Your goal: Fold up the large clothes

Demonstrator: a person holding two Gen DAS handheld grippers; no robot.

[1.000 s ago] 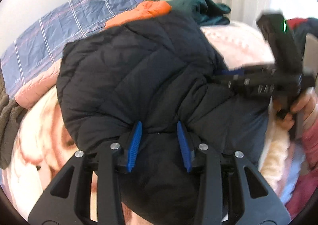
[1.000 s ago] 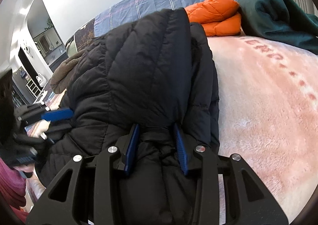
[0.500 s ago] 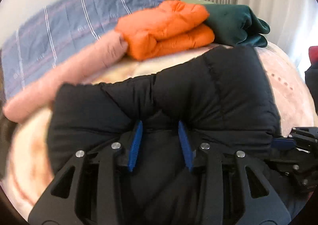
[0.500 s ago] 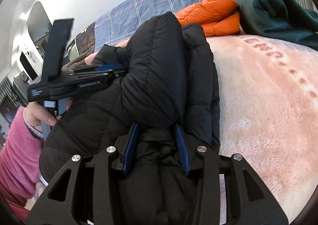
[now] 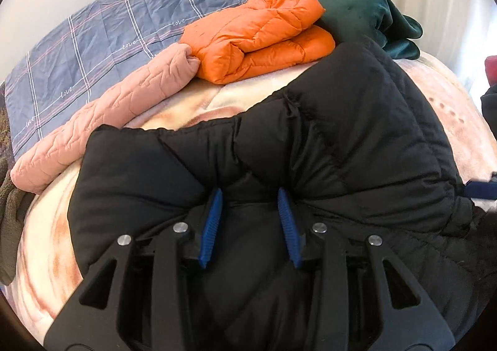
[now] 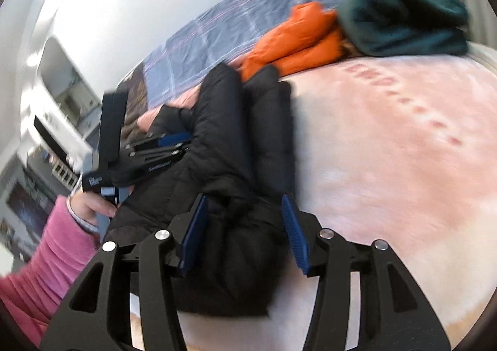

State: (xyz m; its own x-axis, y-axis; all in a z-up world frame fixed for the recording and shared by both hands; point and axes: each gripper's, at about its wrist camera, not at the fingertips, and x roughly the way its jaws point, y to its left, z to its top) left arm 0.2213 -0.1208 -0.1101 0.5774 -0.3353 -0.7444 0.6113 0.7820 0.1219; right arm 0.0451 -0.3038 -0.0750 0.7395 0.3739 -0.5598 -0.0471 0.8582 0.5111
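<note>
A black puffer jacket (image 5: 341, 133) lies folded over on the pink fleece blanket (image 6: 388, 149). In the left wrist view my left gripper (image 5: 249, 195) is shut on a bunched edge of the jacket, blue pads pressed into the fabric. The right wrist view shows this same gripper (image 6: 174, 140) at the jacket's (image 6: 223, 133) left side, held by a hand in a pink sleeve (image 6: 46, 251). My right gripper (image 6: 243, 205) is opening. A bunch of the jacket lies between its jaws, and the pads stand off the fabric. The right wrist view is blurred by motion.
A folded orange puffer jacket (image 5: 257, 37) and a dark green garment (image 5: 366, 15) sit at the far end of the bed. A pink quilted roll (image 5: 102, 115) lies at the left against a blue checked cover (image 5: 93, 40). Curtains hang behind.
The left gripper swept across with the jacket's edge, folding it over, then held still. The right gripper's jaws widened off the fabric, and the gripper shifted and rolled.
</note>
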